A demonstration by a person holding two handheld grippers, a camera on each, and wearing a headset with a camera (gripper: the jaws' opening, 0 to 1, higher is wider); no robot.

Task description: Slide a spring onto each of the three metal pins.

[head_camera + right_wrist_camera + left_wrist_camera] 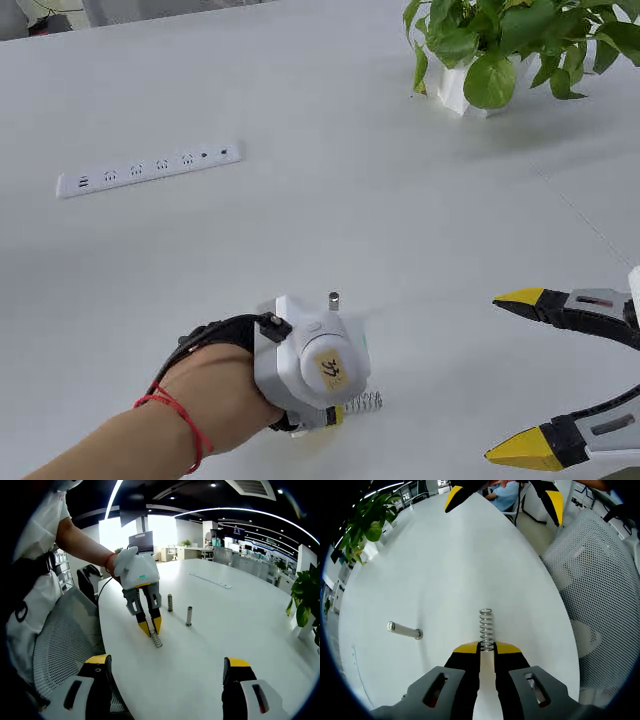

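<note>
1 spring (485, 625) in left gripper (486, 647), axis along jaws (pin (404, 630) upright).

**A:** What does the left hand-held gripper (335, 415) look like?

**B:** It has a rounded white housing (300, 350) with a yellow sticker (333, 372) carrying a scribbled mark, and a small green patch (145, 569). The jaws are grey and slotted, with black fingers (465, 680) tipped in yellow. A black hand strap (215, 335) wraps the hand, and a red cord (175, 410) circles the wrist.

**A:** And the right hand-held gripper (518, 375), at four o'clock in the head view?

**B:** Same black, yellow-tipped fingers on grey slotted bodies. At nine o'clock in its own view there's a white short-sleeved top (47, 520) and a dark waist strap (30, 567).
</note>
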